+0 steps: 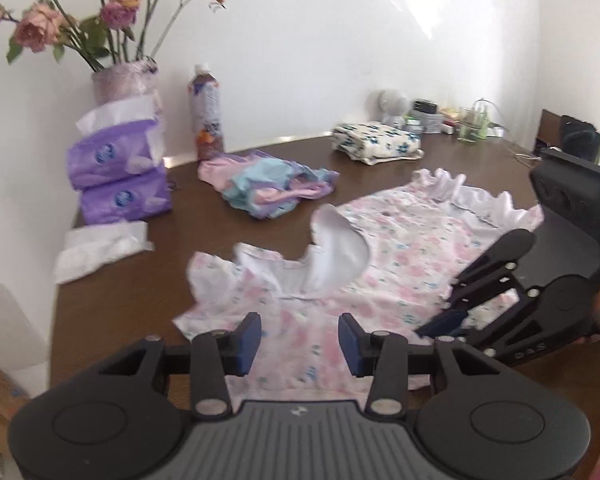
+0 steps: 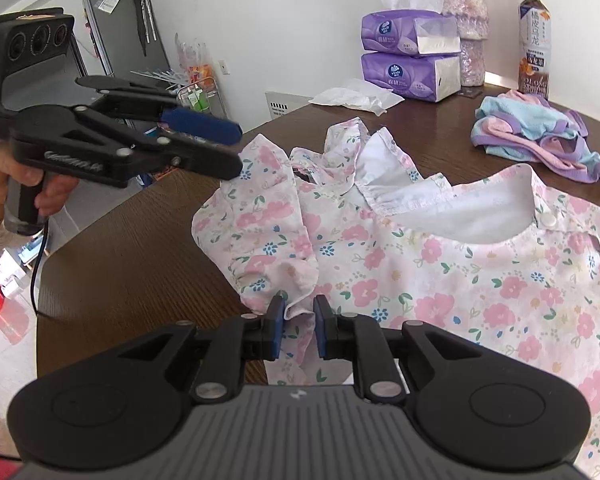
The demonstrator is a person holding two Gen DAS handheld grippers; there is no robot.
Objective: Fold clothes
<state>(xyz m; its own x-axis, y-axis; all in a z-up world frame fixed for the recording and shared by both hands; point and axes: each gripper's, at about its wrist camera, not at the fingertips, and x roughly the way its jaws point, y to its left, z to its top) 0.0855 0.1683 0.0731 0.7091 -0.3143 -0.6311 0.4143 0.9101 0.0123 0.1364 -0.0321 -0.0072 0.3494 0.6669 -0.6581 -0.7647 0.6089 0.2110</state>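
While your left claw [image 1: 299,338] hangs wide open at the bottom of its view, the flowery dress [image 1: 380,264] lies flat mid-frame on the brown surface [image 1: 112,304]. Bottom middle of the right view, your right claw [image 2: 297,330] pinches the dress's frilly sleeve [image 2: 296,280].

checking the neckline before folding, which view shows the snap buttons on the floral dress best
The right wrist view: the floral dress lies close and sharp, and two white snap buttons show at the edge of the neck opening. In the left wrist view the same dress is farther off and blurred; the neck opening is visible, but no snaps can be made out.
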